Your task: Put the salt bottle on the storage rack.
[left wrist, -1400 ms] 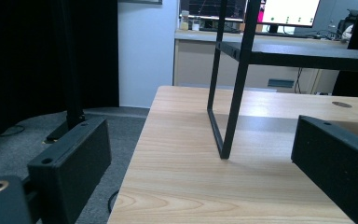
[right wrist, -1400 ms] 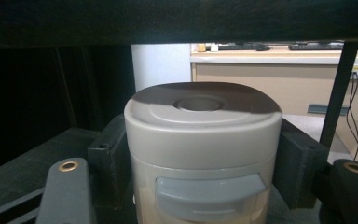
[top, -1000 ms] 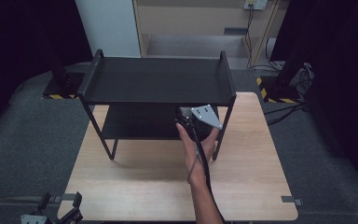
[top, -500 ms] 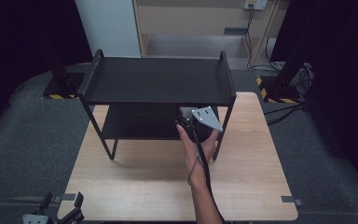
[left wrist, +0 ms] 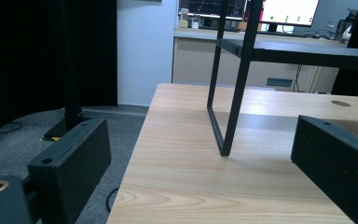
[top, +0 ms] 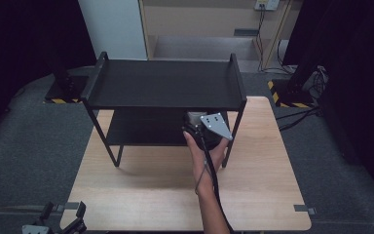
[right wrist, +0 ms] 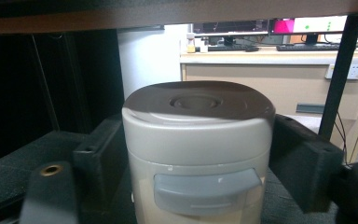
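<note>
High view, shelf rack: a black two-tier metal rack (top: 165, 85) stood on the wooden bench (top: 253, 195), toward its far half.
High view, right hand-held gripper: the right hand-held gripper (top: 199, 127), held in a person's hand (top: 205, 155), reached under the top tier at the rack's right end, over the lower shelf.
High view, left hand-held gripper: the left hand-held gripper (top: 61, 223) sat low at the bench's near left corner, well apart from the rack.
Left gripper view, jaws: they stood wide apart with nothing between them, looking past a rack leg (left wrist: 235, 88).
Right gripper view, container: a cream plastic container (right wrist: 198, 154) with a dark brown lid (right wrist: 198, 100) and a grey front latch (right wrist: 207, 184) stood upright on the lower shelf, between the jaws.
Right gripper view, jaws: they had just been opening; whether the pads touched the walls I could not tell.
Handling, judged: it looked rigid, smooth and fairly slippery, probably light; best gripped across the side walls below the lid, away from the latch.
</note>
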Demonstrator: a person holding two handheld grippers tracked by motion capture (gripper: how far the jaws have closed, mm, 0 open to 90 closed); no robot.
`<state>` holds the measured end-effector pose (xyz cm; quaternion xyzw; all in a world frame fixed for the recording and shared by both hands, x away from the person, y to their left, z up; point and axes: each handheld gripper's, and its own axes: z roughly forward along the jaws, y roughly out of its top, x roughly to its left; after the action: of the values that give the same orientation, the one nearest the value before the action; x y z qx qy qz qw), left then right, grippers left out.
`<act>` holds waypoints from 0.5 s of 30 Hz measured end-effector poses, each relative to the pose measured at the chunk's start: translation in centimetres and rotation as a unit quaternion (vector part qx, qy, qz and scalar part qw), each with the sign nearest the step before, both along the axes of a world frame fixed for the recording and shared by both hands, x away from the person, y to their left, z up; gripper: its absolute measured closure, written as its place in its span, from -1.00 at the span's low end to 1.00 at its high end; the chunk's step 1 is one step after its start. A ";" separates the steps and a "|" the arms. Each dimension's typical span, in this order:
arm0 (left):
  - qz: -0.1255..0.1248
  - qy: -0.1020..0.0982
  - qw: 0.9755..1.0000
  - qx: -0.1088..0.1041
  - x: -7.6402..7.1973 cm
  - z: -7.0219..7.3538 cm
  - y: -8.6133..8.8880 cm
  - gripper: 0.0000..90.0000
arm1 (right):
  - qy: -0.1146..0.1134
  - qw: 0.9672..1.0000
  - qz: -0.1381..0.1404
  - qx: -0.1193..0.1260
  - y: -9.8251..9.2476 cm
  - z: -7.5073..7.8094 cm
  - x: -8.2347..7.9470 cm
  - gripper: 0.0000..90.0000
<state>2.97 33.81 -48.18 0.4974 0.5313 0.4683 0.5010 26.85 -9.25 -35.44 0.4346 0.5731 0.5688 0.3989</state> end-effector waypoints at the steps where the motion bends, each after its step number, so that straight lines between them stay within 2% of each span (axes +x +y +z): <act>1: -0.001 0.000 1.000 0.000 0.0 0.0 0.0 -0.92 | -0.003 1.000 -0.002 0.001 0.0 -0.1 -0.1 -0.51; 9: -0.001 0.000 1.000 0.000 0.0 0.0 0.1 -0.92 | -0.011 1.000 -0.013 0.001 0.4 -0.3 -0.5 -0.65; 15: -0.002 0.000 1.000 0.000 0.0 0.0 0.1 -0.92 | -0.013 1.000 -0.012 -0.001 0.6 -0.3 -0.7 -0.77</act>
<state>2.98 33.90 -48.16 0.4982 0.5303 0.4677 0.5019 26.16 -8.68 -35.73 0.4336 0.5631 0.5692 0.4133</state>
